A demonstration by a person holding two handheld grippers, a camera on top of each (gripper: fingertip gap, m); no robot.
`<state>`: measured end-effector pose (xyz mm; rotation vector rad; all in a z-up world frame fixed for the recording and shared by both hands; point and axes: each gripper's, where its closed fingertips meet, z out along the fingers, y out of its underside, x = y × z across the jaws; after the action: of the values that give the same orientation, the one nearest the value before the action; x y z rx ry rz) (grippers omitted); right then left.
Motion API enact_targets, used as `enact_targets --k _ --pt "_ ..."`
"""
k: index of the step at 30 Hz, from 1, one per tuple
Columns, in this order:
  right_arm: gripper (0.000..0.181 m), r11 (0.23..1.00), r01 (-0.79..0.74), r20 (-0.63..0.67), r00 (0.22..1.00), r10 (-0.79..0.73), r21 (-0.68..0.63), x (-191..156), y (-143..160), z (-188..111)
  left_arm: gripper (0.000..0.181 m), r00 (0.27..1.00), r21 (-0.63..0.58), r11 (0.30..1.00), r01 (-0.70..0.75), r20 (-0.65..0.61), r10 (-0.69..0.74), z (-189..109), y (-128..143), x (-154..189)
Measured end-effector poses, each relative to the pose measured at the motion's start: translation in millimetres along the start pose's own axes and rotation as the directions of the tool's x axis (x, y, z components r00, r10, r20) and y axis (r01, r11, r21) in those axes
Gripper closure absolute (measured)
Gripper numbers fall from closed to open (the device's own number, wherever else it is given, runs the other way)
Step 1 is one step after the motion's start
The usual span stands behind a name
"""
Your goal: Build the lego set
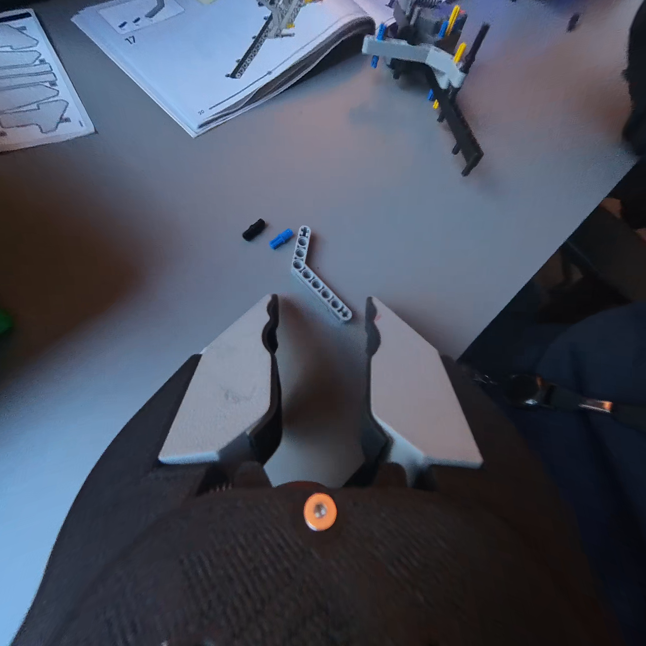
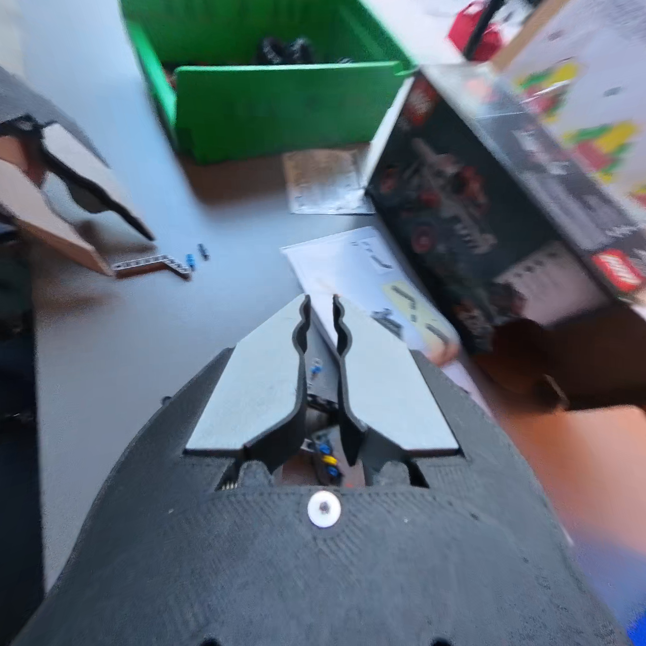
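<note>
Left gripper (image 1: 321, 307): fingers spread apart, empty, hovering over the grey table (image 1: 174, 209). Bent grey beam (image 1: 316, 274) lies flat at 12 o'clock, its near end between the fingertips. Blue pin (image 1: 280, 238) and black pin (image 1: 253, 229) at 11 o'clock, just beside the beam. Partial model (image 1: 430, 59) at 1 o'clock, well apart; instruction booklet (image 1: 216, 52) at 11.

Right gripper (image 2: 321, 300): narrow gap between fingers, nothing clamped. Green bin (image 2: 279, 105) at 12, set box (image 2: 489, 195) at 2.
</note>
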<state>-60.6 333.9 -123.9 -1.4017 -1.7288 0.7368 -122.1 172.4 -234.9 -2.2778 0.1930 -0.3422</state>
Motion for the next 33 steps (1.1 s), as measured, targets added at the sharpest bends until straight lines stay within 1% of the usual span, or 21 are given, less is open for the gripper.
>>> enact_targets --k 1,2,4,6,8,11,13,15,17,21,23,26,29,33 --pt "0.171 1.000 0.001 -0.058 0.998 0.000 0.028 13.5 1.2 -10.7 0.127 1.000 0.013 1.000 -0.004 -0.016 0.004 -3.3 -3.3 -1.2" --pt "0.172 0.999 0.005 -0.110 0.994 0.001 0.053 25.4 3.3 -21.0 0.120 1.000 0.032 0.999 -0.013 -0.023 0.014 -7.0 -8.6 -4.4" --pt "0.172 0.995 0.003 -0.182 0.983 0.015 0.099 43.5 8.8 -36.6 0.119 0.999 0.075 0.996 -0.038 -0.021 0.039 -13.1 -25.0 -15.0" --pt "0.169 0.987 -0.016 -0.216 0.975 0.051 0.161 56.2 13.5 -44.5 0.119 0.997 0.114 0.991 -0.065 -0.034 0.069 -13.3 -48.7 -22.7" --pt "0.170 0.978 -0.049 -0.205 0.975 0.091 0.203 61.1 19.6 -44.2 0.121 0.992 0.155 0.982 -0.108 -0.043 0.116 -7.9 -76.6 -28.4" --pt "0.167 0.977 -0.078 -0.183 0.976 0.116 0.200 63.4 27.4 -38.5 0.124 0.983 0.170 0.973 -0.154 -0.069 0.168 8.1 -112.1 -32.9" --pt "0.168 0.980 -0.062 -0.220 0.970 0.104 0.191 69.0 30.9 -38.5 0.124 0.979 0.152 0.972 -0.178 -0.075 0.191 18.9 -128.2 -32.3" --pt "0.169 0.980 -0.044 -0.243 0.966 0.092 0.195 71.7 31.7 -40.2 0.125 0.972 0.160 0.966 -0.202 -0.092 0.219 23.0 -138.1 -27.0" --pt "0.170 0.978 -0.041 -0.249 0.964 0.092 0.202 72.8 32.4 -40.8 0.125 0.969 0.145 0.964 -0.221 -0.081 0.234 26.4 -135.5 -28.2" --pt "0.172 0.980 -0.057 -0.222 0.970 0.100 0.190 70.5 37.3 -35.0 0.131 0.966 0.063 0.964 -0.259 0.040 0.256 27.7 -113.2 -51.4" --pt "0.173 0.981 -0.061 -0.210 0.973 0.100 0.184 67.8 38.3 -32.6 0.133 0.964 0.047 0.963 -0.265 0.042 0.263 22.3 -103.5 -52.7" --pt "0.173 0.981 -0.050 -0.200 0.976 0.088 0.188 61.8 35.7 -30.0 0.135 0.973 0.055 0.972 -0.229 0.025 0.228 16.8 -91.8 -51.7" --pt "0.175 0.982 -0.027 -0.203 0.977 0.065 0.185 57.1 33.7 -27.3 0.137 0.977 0.046 0.976 -0.213 0.026 0.212 17.9 -79.4 -54.6" --pt "0.177 0.981 -0.012 -0.205 0.977 0.053 0.196 53.0 31.9 -24.8 0.139 0.975 0.054 0.974 -0.219 0.047 0.216 23.2 -71.8 -62.7"
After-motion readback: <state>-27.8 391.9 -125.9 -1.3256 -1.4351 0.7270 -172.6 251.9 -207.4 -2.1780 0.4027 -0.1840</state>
